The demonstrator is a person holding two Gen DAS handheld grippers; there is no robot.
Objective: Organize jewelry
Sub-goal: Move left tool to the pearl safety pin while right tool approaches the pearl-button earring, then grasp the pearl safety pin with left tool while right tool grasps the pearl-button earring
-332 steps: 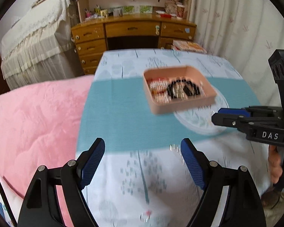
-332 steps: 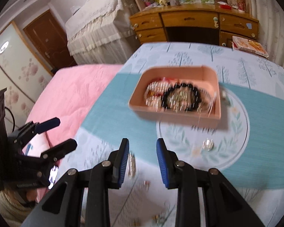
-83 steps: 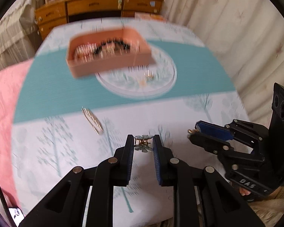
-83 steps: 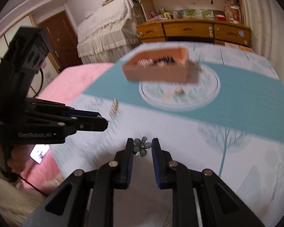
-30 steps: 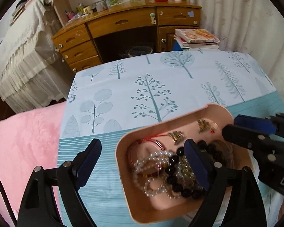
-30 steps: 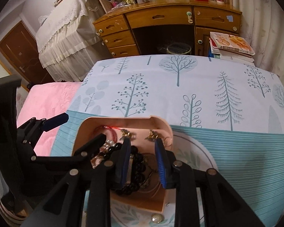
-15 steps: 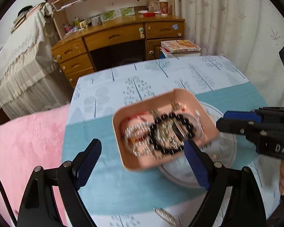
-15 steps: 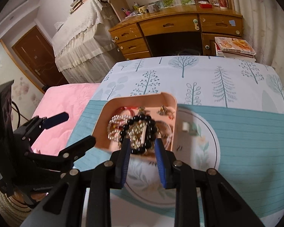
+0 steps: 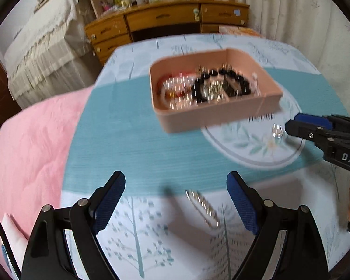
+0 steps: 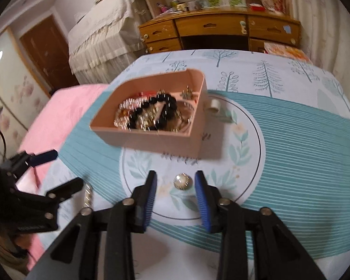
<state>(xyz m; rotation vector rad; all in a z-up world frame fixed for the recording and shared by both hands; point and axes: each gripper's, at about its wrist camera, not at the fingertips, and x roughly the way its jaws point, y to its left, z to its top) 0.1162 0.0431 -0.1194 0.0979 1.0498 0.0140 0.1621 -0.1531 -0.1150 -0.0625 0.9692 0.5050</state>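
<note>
Right gripper [image 10: 175,186]: jaws parted, nothing held. A round pearl brooch [image 10: 183,181] lies on the cloth directly between the two blue pads, slightly forward of their tips and apart from both. Being round, it has no long axis to align with; a straight closing of the jaws would appear sufficient. This arm is clearly the nearer to it.

Left gripper [image 9: 176,200]: jaws spread wide, empty. A silver bar clip [image 9: 203,207] lies between and just ahead of the pads, its long axis running diagonally, from far-left to near-right. Judgement: the jaws would need some turning to close across its narrow width. The left arm is the nearer to this piece.

Beyond both, the pink tray [image 10: 151,137] sits on the patterned tablecloth [image 10: 303,144], overlapping the far-left edge of the printed circle. It holds a black bead bracelet [image 10: 151,109], pearl strands and small metal pieces. A small white ring-like item [image 10: 213,106] lies just beside the tray's right wall.

View differences: the right wrist view shows the brooch sharply and centred; the left wrist view renders it only as a blurred glint at the right gripper's tip. The clip is seen full length only in the left view; in the right view it shows as a small sliver beside the left gripper. The white item is not discernible in the left view.
</note>
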